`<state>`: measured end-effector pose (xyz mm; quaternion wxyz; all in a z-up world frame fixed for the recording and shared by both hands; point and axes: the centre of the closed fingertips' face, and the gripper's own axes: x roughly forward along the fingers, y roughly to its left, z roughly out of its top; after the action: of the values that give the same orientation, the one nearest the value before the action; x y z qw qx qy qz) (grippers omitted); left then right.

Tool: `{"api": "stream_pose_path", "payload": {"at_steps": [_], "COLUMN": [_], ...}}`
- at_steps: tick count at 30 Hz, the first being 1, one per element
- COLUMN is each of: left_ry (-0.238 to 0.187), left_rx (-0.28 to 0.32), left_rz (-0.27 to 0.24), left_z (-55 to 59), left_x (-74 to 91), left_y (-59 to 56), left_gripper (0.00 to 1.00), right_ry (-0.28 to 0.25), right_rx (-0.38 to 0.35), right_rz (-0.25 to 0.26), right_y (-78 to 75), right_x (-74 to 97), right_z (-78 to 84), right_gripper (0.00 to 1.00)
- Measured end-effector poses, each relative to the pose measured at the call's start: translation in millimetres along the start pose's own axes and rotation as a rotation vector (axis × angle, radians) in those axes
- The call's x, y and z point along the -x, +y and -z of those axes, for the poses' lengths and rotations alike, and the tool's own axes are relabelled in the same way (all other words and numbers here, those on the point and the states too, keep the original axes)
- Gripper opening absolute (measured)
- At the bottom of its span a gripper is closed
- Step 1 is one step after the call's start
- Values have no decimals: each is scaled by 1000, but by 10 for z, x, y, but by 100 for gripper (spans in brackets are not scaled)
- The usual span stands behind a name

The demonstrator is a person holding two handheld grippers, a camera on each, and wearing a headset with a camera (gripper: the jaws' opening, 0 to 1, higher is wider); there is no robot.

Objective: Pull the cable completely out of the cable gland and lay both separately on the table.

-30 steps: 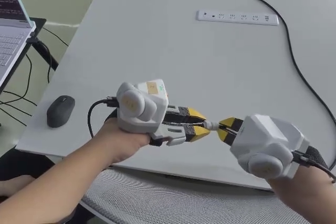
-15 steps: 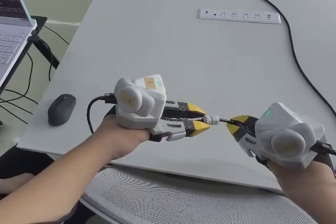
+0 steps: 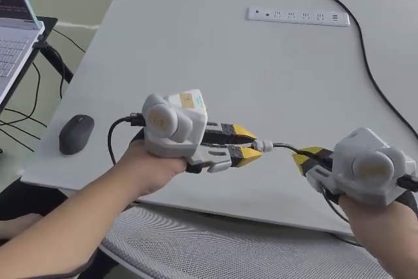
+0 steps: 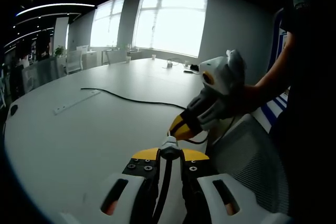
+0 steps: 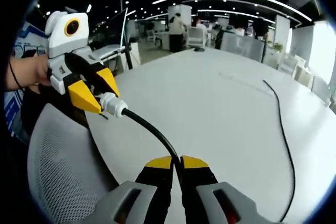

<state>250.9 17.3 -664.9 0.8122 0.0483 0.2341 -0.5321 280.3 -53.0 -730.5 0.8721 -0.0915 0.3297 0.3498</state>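
Observation:
My left gripper (image 3: 255,146) is shut on the white cable gland (image 3: 262,145) and holds it above the table's near edge. A black cable (image 3: 286,147) comes out of the gland and runs right into my right gripper (image 3: 305,159), which is shut on it. In the left gripper view the gland (image 4: 169,146) sits between the yellow jaws, with the right gripper (image 4: 180,127) just beyond it. The right gripper view has the cable (image 5: 149,129) stretching from my right gripper (image 5: 177,162) up to the gland (image 5: 113,104), held by the left gripper (image 5: 93,97).
A white power strip (image 3: 297,17) lies at the far side of the grey table (image 3: 196,63), its black cord (image 3: 372,76) trailing down the right. A mouse (image 3: 76,134) rests at the left corner, a laptop (image 3: 13,37) beyond it. A mesh chair (image 3: 215,253) is below the grippers.
My right gripper has moved right, away from the left one, and more black cable now shows between it and the gland. The left gripper has stayed nearly still.

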Motion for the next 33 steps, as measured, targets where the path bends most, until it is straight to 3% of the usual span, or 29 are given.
{"api": "stream_pose_path", "payload": {"at_steps": [10, 22, 29, 31, 33], "left_ry": [1, 3, 2, 10, 10], "left_rx": [-1, 2, 5, 0, 2], "left_rz": [1, -5, -16, -19, -20], "left_z": [10, 11, 13, 32, 36], "left_x": [0, 7, 3, 3, 7], "left_y": [-14, 5, 36, 39, 36], "left_gripper": [15, 15, 15, 15, 15], "right_ry": [45, 41, 32, 36, 41], "right_rx": [-121, -107, -12, 96, 129], "right_rz": [24, 17, 2, 12, 18], "right_y": [-178, -166, -117, -110, -95], "right_x": [-37, -16, 0, 11, 18], "right_z": [249, 243, 225, 207, 201], "right_gripper": [0, 0, 0, 0, 0]}}
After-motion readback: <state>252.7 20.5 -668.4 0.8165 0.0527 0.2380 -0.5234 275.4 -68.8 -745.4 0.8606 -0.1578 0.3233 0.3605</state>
